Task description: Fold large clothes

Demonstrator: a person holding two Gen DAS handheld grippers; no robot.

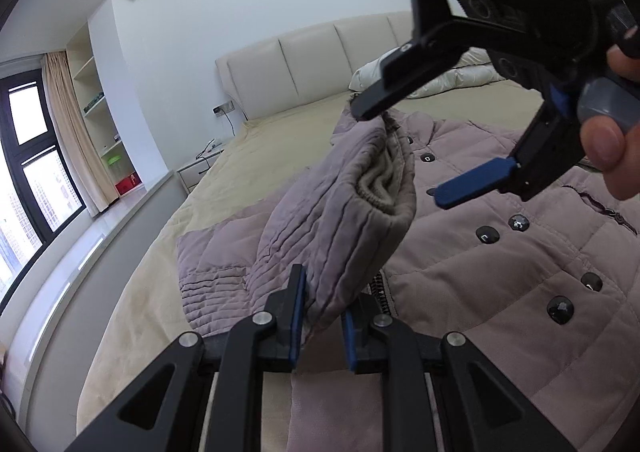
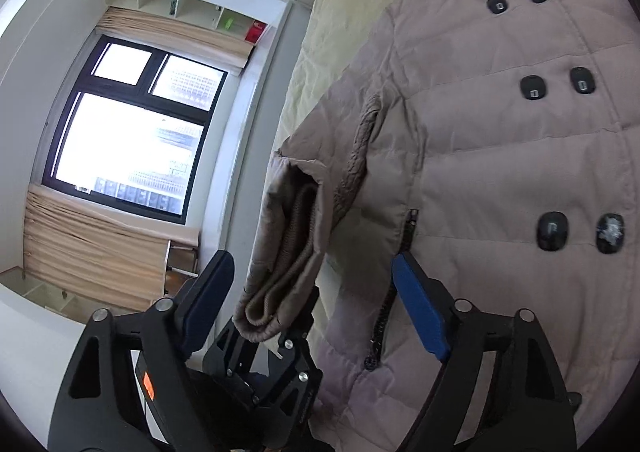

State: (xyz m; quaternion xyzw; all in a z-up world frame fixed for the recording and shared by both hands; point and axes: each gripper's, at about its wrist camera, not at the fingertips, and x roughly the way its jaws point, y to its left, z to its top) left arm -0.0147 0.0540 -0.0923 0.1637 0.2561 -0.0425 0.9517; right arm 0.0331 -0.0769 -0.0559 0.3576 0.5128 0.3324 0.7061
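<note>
Clamped in the left gripper (image 1: 320, 326), whose jaws pinch its cuff, a sleeve (image 1: 340, 212) lifts off the mauve coat (image 1: 500, 252) spread on the beige bed (image 1: 192, 220). Beyond stand the padded headboard (image 1: 304, 68), curtained window (image 2: 132, 140) and shelves (image 1: 96, 108). Right gripper (image 1: 404, 148) jaws stand apart, gripping nothing.

The coat (image 2: 500, 140) is a dusty pink-brown, puffy with stitched lines across it. Its buttons (image 2: 554, 230) are shiny black, in two rows. Beside the buttons, the zipper (image 2: 384, 304) is dark. The sleeve (image 1: 340, 220) has a pale tan ribbed cuff (image 2: 288, 252) inside. Under the coat, the bed cover (image 1: 160, 280) is soft yellow. The headboard (image 1: 304, 68) behind the coat is cream. Both tools are black with blue pads: left tool (image 1: 322, 318), right tool (image 2: 316, 300). The curtain (image 2: 100, 248) is sandy tan and the window frame (image 2: 200, 148) black.
</note>
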